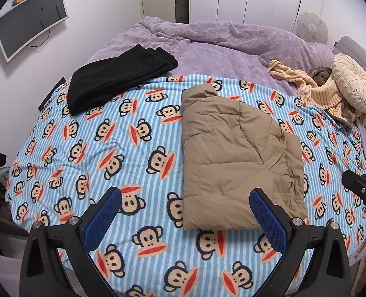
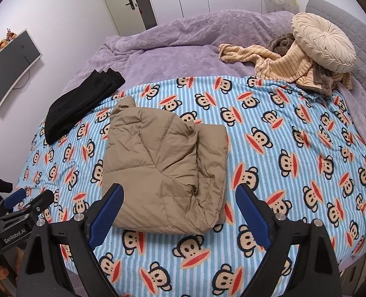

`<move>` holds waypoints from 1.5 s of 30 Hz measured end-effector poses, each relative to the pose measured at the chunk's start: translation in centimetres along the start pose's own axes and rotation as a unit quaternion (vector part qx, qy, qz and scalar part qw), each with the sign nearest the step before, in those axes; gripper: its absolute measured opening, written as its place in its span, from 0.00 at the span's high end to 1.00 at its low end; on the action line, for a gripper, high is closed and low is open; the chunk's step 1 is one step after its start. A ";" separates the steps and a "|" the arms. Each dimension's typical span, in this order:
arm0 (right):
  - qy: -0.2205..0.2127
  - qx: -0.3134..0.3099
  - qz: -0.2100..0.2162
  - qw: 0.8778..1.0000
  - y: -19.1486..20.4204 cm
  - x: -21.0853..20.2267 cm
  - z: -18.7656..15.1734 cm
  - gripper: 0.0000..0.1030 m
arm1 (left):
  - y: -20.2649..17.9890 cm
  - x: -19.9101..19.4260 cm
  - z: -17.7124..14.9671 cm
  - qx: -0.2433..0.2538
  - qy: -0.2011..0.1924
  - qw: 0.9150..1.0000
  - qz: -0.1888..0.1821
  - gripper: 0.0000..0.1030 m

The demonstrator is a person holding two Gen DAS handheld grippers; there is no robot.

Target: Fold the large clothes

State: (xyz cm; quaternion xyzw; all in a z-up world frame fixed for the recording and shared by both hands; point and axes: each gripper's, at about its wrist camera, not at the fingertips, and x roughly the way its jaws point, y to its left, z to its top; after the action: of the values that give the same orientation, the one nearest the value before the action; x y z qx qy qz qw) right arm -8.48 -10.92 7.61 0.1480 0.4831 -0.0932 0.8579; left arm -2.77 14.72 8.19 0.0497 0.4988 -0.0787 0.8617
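Note:
A tan puffer jacket lies folded into a narrow rectangle on the monkey-print blanket, collar pointing away from me. My left gripper hovers open over the blanket near the jacket's near-left corner, holding nothing. My right gripper is open above the jacket's near edge, also holding nothing. In the left wrist view the right gripper's tip shows at the right edge. The left gripper's body appears at the lower left of the right wrist view.
A folded black garment lies at the blanket's far left. A striped beige garment and a round cream cushion sit far right on the purple duvet. A wall-mounted screen hangs at left.

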 end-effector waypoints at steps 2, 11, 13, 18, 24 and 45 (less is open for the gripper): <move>-0.002 -0.002 -0.002 1.000 0.2 -0.1 0.1 0.00 | -0.1 -0.2 0.1 0.001 -0.003 1.000 0.002 0.00; -0.002 -0.005 0.000 1.000 0.5 -0.3 0.1 0.00 | -0.2 -0.5 0.3 0.003 -0.010 1.000 0.006 0.00; -0.001 -0.005 0.000 1.000 0.4 -0.2 0.1 0.00 | -0.2 -0.7 0.3 0.003 -0.012 1.000 0.007 0.00; 0.002 -0.004 0.000 1.000 0.3 -0.3 -0.3 0.00 | -0.2 -0.8 0.3 0.003 -0.014 1.000 0.008 0.00; 0.002 -0.004 0.000 1.000 0.4 -0.3 -0.4 0.00 | -0.2 -0.9 0.3 0.003 -0.014 1.000 0.008 0.00; 0.002 -0.004 0.000 1.000 0.5 -0.4 -0.3 0.00 | -0.1 -1.0 0.3 0.003 -0.014 1.000 0.008 0.00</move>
State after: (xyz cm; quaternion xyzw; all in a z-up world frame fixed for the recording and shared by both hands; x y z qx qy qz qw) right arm -8.82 -10.32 7.90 0.1447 0.4855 -0.0913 0.8573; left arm -2.97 14.61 9.19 0.0548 0.4861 -0.0737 0.8691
